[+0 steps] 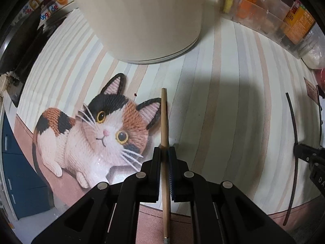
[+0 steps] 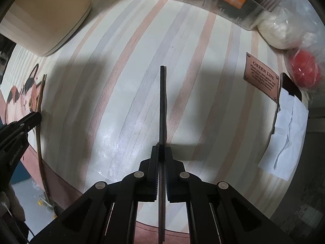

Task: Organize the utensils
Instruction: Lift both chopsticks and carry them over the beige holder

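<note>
Chopsticks, one per hand. Left wrist view: the left gripper [image 1: 165, 152] has its jaws clamped on a pale wooden chopstick [image 1: 164, 118] over the striped surface [image 1: 223, 101], near a smooth cream container [image 1: 142, 20], presumably its destination. Right wrist view: the right gripper [image 2: 161, 152] pinches a slim dark chopstick [image 2: 162, 101] likewise.

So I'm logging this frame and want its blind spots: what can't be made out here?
- Wooden chopstick, left wrist view: lower end cut off by the frame edge.
- Dark chopstick, right wrist view: lower end likewise.
- Cream container: top cropped, contents unseen.
- Brown label: small print unreadable.
</note>
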`<action>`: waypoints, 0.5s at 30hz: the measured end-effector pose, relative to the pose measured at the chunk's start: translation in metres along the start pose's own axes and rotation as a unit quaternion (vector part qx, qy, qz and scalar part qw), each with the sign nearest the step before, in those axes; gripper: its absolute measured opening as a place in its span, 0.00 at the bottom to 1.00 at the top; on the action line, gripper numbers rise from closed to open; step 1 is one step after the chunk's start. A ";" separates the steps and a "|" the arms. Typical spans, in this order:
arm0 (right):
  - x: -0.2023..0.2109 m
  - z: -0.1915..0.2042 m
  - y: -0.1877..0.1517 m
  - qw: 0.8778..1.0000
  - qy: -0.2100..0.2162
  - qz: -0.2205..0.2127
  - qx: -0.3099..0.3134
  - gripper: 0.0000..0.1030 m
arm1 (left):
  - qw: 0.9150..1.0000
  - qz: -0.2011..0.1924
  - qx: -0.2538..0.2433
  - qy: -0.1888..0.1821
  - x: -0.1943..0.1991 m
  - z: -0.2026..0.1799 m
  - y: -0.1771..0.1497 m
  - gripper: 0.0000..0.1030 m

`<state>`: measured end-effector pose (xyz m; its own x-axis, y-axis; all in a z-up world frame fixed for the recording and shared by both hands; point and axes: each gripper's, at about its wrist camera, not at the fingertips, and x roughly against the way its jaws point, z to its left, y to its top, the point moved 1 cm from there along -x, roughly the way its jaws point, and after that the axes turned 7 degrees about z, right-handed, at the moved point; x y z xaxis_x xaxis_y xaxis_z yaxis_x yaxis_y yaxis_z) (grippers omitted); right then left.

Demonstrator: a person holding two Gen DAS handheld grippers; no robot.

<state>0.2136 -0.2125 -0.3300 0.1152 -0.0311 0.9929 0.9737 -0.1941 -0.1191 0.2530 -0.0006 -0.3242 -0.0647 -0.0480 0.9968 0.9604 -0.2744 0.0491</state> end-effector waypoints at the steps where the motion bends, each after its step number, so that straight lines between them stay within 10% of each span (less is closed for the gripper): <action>1: 0.001 -0.004 -0.003 1.000 0.013 -0.006 -0.009 0.05 | 1.000 -0.001 0.009 -0.015 0.003 0.001 -0.001 0.04; 15: 0.135 -0.007 -0.016 0.976 0.112 -0.184 -0.025 0.04 | 0.978 -0.187 0.023 -0.090 0.180 0.002 0.007 0.04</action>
<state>0.2118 -0.2203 -0.1939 -0.2915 -0.1623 0.9427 0.9297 -0.2799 0.2394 0.2487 -0.0091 -0.1444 -0.3684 0.2177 0.9038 0.8903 -0.1973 0.4104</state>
